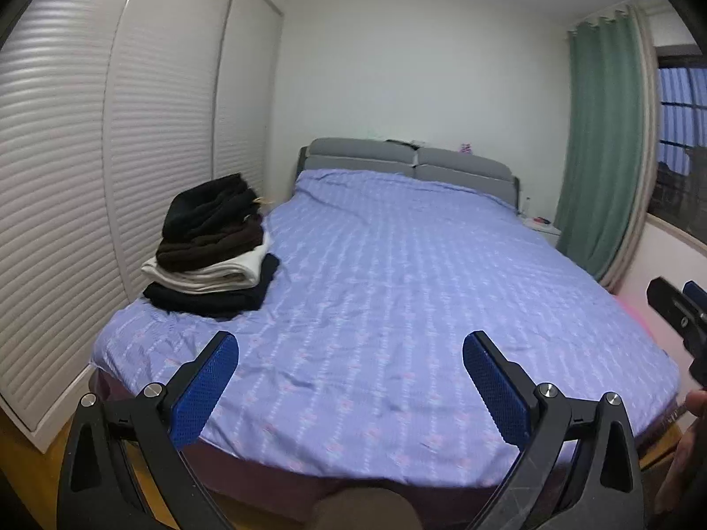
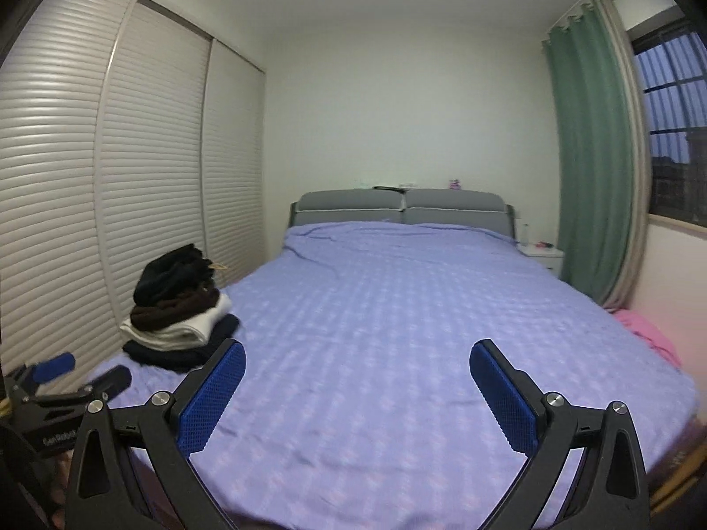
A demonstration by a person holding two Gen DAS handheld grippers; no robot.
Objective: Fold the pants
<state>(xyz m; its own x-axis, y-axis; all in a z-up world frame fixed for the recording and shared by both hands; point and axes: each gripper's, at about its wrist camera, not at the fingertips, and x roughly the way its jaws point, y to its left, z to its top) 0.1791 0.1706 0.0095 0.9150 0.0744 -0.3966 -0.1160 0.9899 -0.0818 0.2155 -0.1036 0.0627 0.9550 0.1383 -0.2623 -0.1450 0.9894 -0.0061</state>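
A wide stretch of the lavender patterned bedsheet (image 1: 397, 287) is left bare; its left edge is occupied by a stack of folded black, brown and cream garments (image 1: 212, 251), backed closely by white louvred wardrobe doors (image 1: 57, 185).

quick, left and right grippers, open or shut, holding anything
left gripper: open, holding nothing, above the bed.
right gripper: open, holding nothing.

right gripper (image 1: 680, 309): cut by frame edge | headboard items (image 2: 455, 184): too small to tell
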